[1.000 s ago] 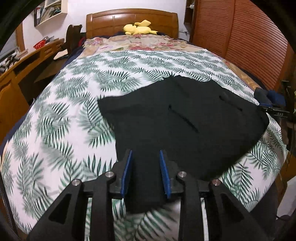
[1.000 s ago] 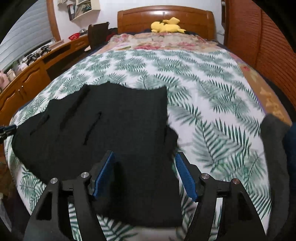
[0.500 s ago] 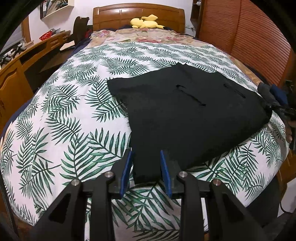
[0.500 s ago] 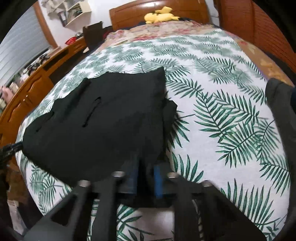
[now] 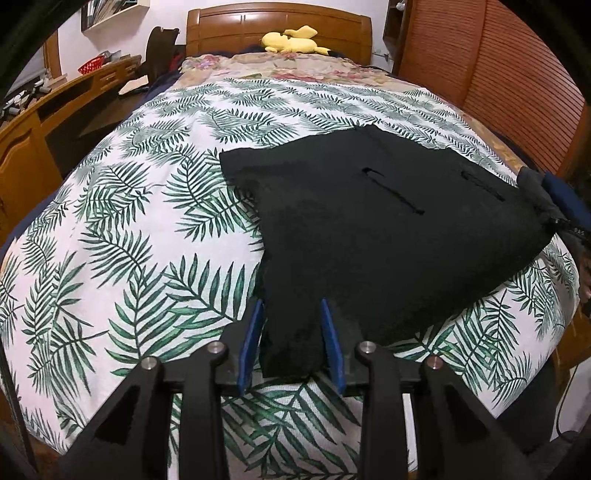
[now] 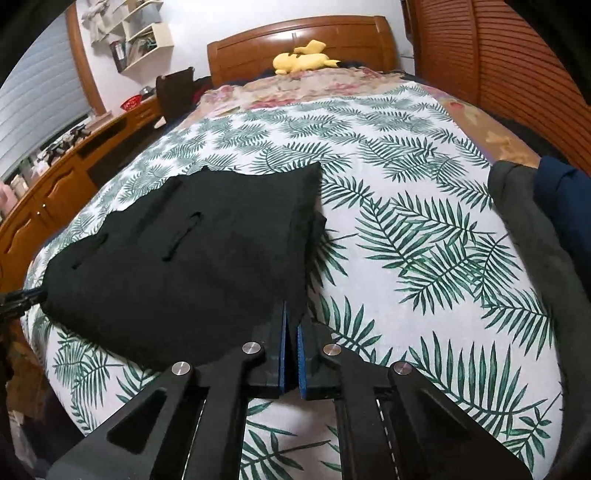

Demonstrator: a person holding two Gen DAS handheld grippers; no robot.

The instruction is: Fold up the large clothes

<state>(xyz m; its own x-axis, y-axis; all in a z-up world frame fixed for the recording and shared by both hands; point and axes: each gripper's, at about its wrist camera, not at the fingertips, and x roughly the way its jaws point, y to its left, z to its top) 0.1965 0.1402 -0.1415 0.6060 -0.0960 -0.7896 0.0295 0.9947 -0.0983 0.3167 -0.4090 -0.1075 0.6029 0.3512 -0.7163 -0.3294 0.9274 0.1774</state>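
Bed (image 5: 122,229): one, with a white cover printed in green fern leaves; wooden headboard (image 5: 277,26) at the far end.
Wardrobe doors (image 5: 498,74): slatted, reddish wood, along the bed's right side; number of panels cannot be counted.
Table (image 6: 55,184): one long wooden unit along the bed's left side, carrying small clutter and one red basket (image 6: 131,102).
Black garment (image 5: 388,236): one, large, lying flat on the near right part of the bed; two slit openings show on its upper face. Its two near corners are drawn toward the bed's foot, one at each gripper.
Folded clothes (image 6: 524,206): two pieces, one grey and one dark blue, at the bed's right edge, well apart from the black garment.
Left gripper (image 5: 291,339): one; blue pads set partly apart with a garment corner lying between them, the cloth filling the gap; whether the pads press it is hard to judge.
Right gripper (image 6: 291,354): one; pads drawn nearly together, pinching the garment's other near corner.
Yellow plush toy (image 6: 303,55): one, lying against the headboard.
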